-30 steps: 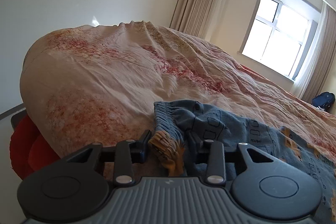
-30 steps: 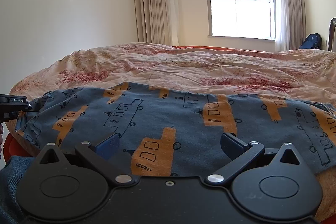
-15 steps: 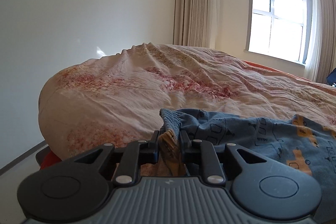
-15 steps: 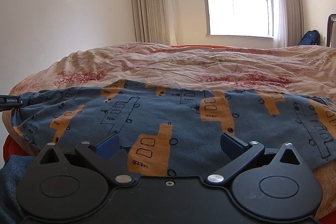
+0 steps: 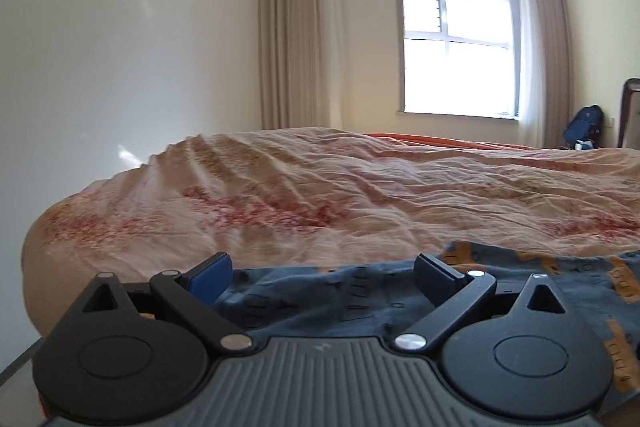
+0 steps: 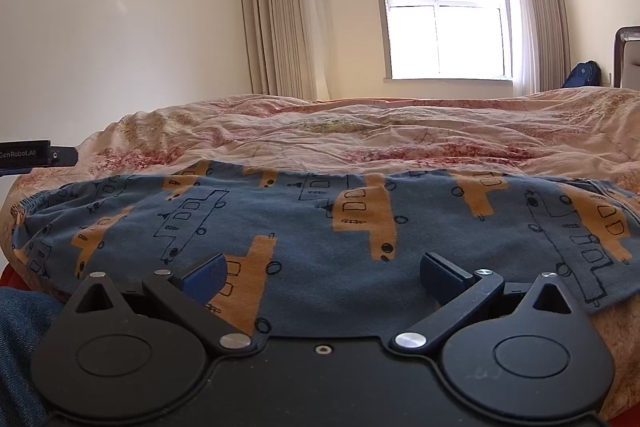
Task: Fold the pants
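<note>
Blue pants (image 6: 320, 223) printed with orange buses lie spread flat across the near edge of the bed, waistband at the left. My right gripper (image 6: 322, 273) stands open just above the pants' near edge, nothing between its fingers. In the left wrist view the same pants (image 5: 332, 295) lie under and ahead of my left gripper (image 5: 322, 271), which is open and holds nothing. The left gripper's tip (image 6: 60, 155) shows at the far left of the right wrist view, above the waistband end.
A wrinkled pink floral duvet (image 5: 360, 195) covers the bed behind the pants. A white wall stands to the left; curtains and a bright window (image 6: 444, 15) are at the back. A blue backpack (image 5: 584, 125) sits by a headboard at far right. A denim-clad leg (image 6: 20, 339) is at lower left.
My left gripper was shut on the bunched waistband and has let it go and opened wide. The waistband now lies flat on the bed. The right gripper stayed open and barely moved.
</note>
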